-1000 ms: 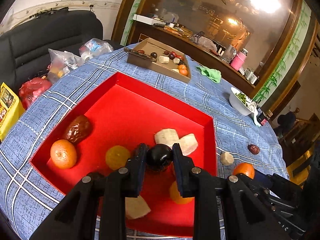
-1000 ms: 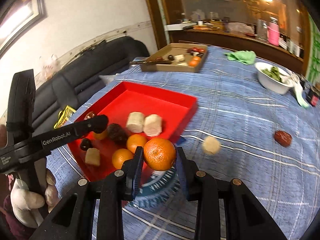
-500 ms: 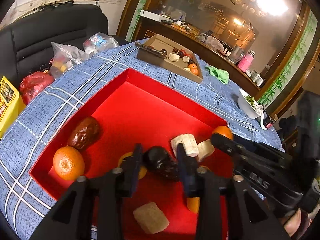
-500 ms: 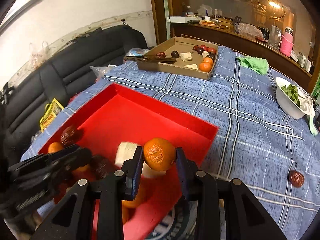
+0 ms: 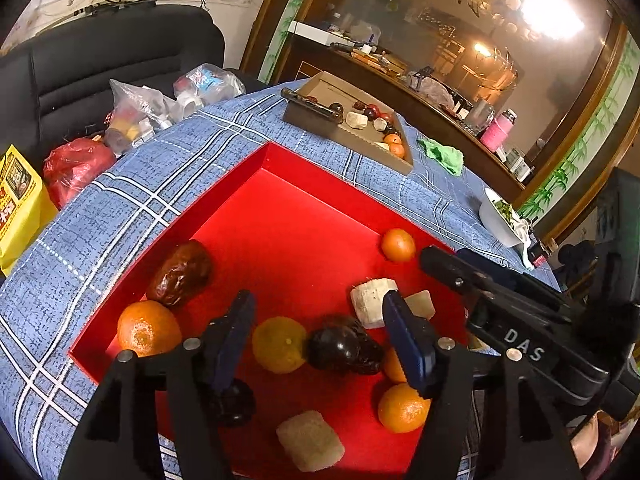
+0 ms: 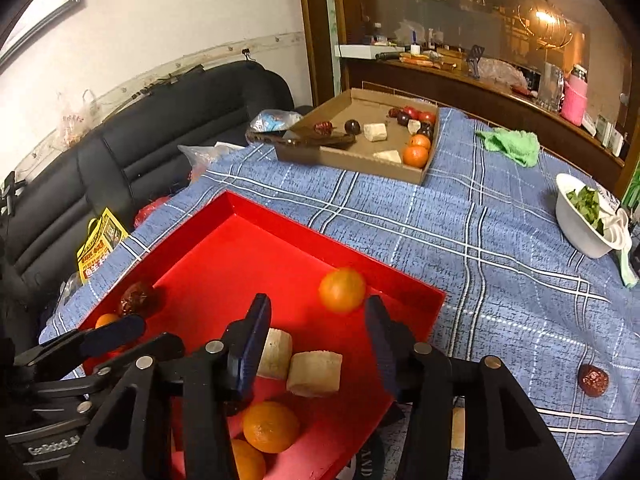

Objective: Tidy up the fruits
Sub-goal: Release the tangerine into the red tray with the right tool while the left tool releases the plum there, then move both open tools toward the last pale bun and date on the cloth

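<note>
A red tray [image 5: 280,216] [image 6: 224,256] on the blue plaid table holds several mandarins, dates and pale fruit chunks. My left gripper [image 5: 320,320] is open above the tray; a dark plum [image 5: 334,346] lies in the tray between its fingers. My right gripper [image 6: 316,334] is open over the tray's right side. A mandarin [image 6: 342,290] [image 5: 397,244] sits free in the tray just beyond its fingers. Two pale chunks [image 6: 314,372] lie below the right gripper. A red date [image 6: 593,380] lies on the cloth to the right.
A cardboard box [image 6: 360,156] with more fruit stands at the far side of the table. A white bowl of greens [image 6: 580,224] and a green cloth [image 6: 512,146] are at the right. A black sofa [image 6: 120,140] with bags is to the left.
Both grippers opened. The left let go of the dark plum into the tray. The right moved over the tray and let go of the mandarin, which now lies in the tray.
</note>
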The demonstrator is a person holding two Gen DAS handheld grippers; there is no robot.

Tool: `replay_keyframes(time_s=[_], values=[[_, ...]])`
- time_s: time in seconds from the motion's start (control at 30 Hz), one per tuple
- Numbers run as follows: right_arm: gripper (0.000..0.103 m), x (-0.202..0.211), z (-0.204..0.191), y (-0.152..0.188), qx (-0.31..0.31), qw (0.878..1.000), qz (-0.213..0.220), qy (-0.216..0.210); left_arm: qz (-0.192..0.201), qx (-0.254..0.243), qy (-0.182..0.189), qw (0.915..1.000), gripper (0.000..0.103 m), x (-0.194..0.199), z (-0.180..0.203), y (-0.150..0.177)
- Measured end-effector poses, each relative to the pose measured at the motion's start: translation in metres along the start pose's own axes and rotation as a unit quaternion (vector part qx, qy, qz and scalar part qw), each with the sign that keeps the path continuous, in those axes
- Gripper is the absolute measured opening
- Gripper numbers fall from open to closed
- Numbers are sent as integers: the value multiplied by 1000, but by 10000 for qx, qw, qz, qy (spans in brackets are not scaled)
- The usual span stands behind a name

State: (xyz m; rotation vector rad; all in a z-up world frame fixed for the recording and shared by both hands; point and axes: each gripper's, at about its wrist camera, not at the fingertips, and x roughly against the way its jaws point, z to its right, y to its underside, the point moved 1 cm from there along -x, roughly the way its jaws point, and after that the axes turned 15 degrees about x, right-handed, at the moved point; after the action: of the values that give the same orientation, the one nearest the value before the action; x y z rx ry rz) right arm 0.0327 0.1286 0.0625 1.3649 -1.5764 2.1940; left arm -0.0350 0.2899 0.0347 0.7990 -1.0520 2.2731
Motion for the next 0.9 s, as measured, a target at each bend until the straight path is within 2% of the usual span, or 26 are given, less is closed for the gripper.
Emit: replay_keyframes(time_s=[0.17,0.27,0.5,0.9], values=[[54,18,5,6,-165,9998,92,3,122,-243,-51,9996,66,10,15,6],[60,32,10,17,-279,9995,143,52,253,-430,-172,9986,70,17,25,11],[62,62,17,49,-336,9988,214,283,641,-1096,-560,9903,75,33,59,35],[65,104,59,103,-968,9935,358,481,580,-1812,-510,9804,77,41,111,74]])
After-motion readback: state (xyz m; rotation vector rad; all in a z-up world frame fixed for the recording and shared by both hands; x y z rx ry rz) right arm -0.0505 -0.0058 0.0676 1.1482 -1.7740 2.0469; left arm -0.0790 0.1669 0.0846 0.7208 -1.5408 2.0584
